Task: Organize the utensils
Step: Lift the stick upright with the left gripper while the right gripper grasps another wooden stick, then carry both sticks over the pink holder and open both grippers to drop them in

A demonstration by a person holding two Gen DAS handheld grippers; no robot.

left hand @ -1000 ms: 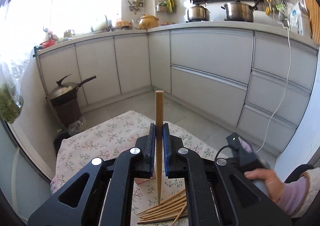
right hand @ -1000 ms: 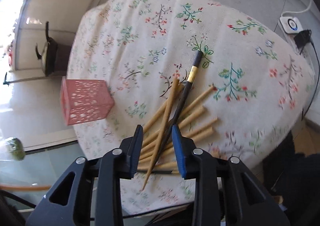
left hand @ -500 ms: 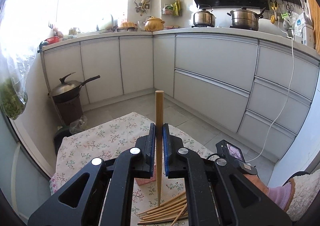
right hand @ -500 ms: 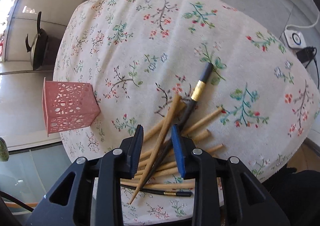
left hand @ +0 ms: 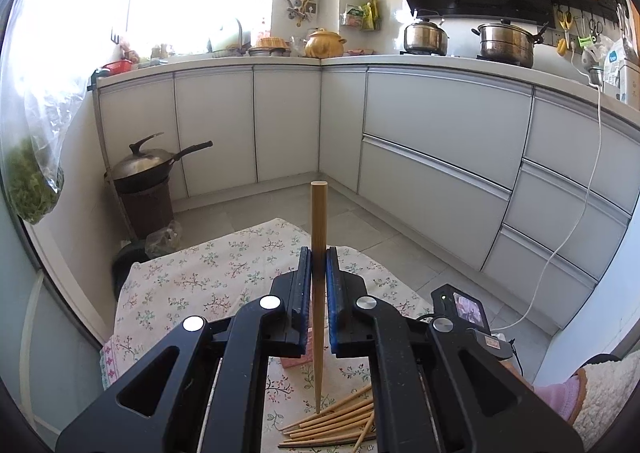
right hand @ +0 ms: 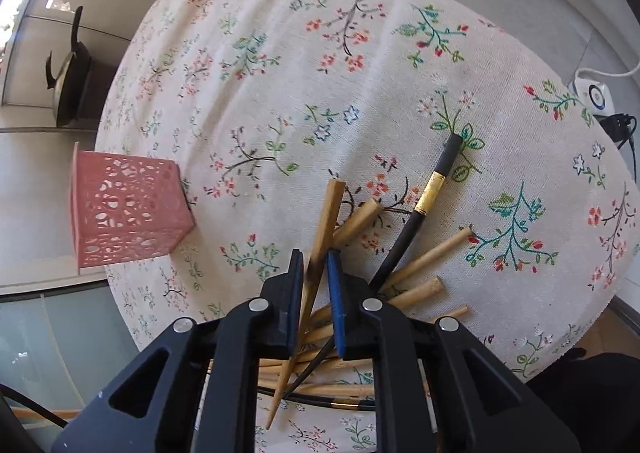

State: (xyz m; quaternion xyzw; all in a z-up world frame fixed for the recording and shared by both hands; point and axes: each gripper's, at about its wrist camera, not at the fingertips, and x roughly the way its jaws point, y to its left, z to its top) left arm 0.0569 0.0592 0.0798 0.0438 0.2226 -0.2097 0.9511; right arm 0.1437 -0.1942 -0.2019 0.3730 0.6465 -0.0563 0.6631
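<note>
The left gripper (left hand: 319, 265) pinches one upright wooden chopstick (left hand: 319, 293) above the floral tablecloth (right hand: 320, 73). The right gripper (right hand: 315, 273) clamps another bamboo chopstick (right hand: 320, 245) over the chopstick pile (right hand: 416, 265) near the cloth's near edge, partly hiding it. A pink holder (right hand: 124, 209) stands at the left edge.

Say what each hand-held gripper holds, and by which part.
Left hand-held gripper: a bamboo chopstick, gripped mid-shaft. Right hand-held gripper: another chopstick, gripped mid-shaft.

The right hand-held gripper (right hand: 315, 281) has closed on a bamboo chopstick (right hand: 320, 249), lowering toward the pile.
</note>
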